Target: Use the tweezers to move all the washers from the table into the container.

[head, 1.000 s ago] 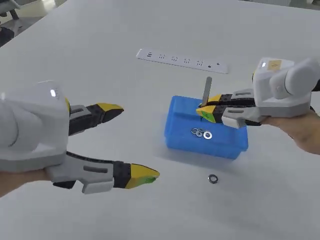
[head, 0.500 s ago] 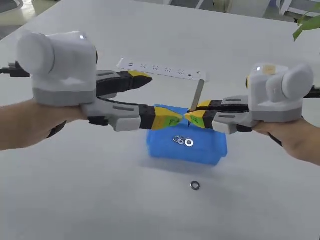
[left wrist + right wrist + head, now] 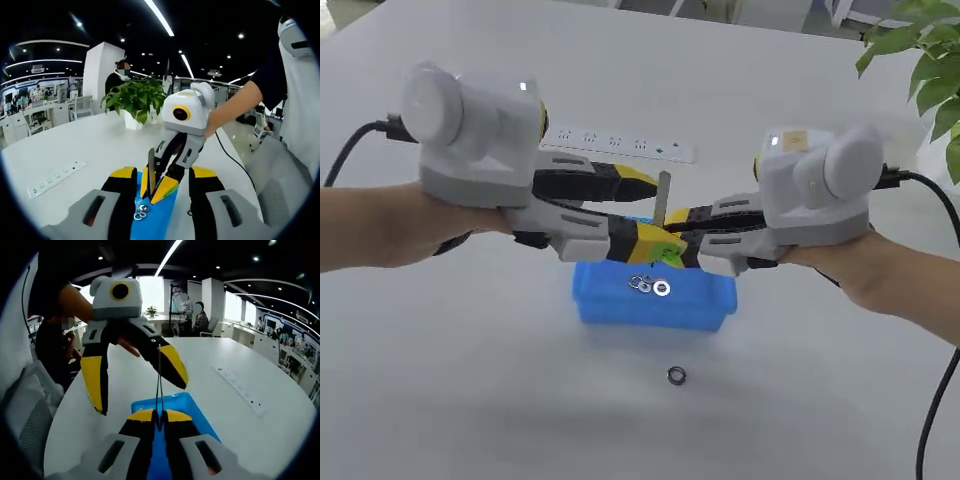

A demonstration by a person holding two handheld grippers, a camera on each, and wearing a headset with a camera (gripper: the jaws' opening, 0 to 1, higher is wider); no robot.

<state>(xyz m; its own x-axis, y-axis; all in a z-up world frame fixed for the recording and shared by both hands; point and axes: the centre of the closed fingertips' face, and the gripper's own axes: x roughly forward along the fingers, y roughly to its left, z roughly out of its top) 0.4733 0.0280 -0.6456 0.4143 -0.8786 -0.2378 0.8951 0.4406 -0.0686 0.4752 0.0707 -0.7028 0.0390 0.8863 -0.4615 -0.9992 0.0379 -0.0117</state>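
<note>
Head view: white worktop [image 3: 470, 390], two hand-held tools meeting tip to tip above a blue rectangular plastic container [image 3: 620, 305].

- Left tool [image 3: 655, 215]: jaws spread wide, one yellow tip on each side of the tweezers. Contact with them cannot be told.
- Right tool [image 3: 675, 232]: jaws pressed together on the slim grey metal tweezers [image 3: 663, 195], which stand upright. The right gripper view shows the same clamp at its 6 o'clock.
- Small silver ring washers [image 3: 650, 286]: a cluster lying inside the container, below the tool tips.
- Single loose washer [image 3: 677, 375]: on the worktop at 6 o'clock from the container, near it but apart.
- White power strip [image 3: 620, 143]: flat on the worktop at 12 o'clock from the container.
- Green leafy plant [image 3: 920, 60]: at 2 o'clock, at the frame edge.
</note>
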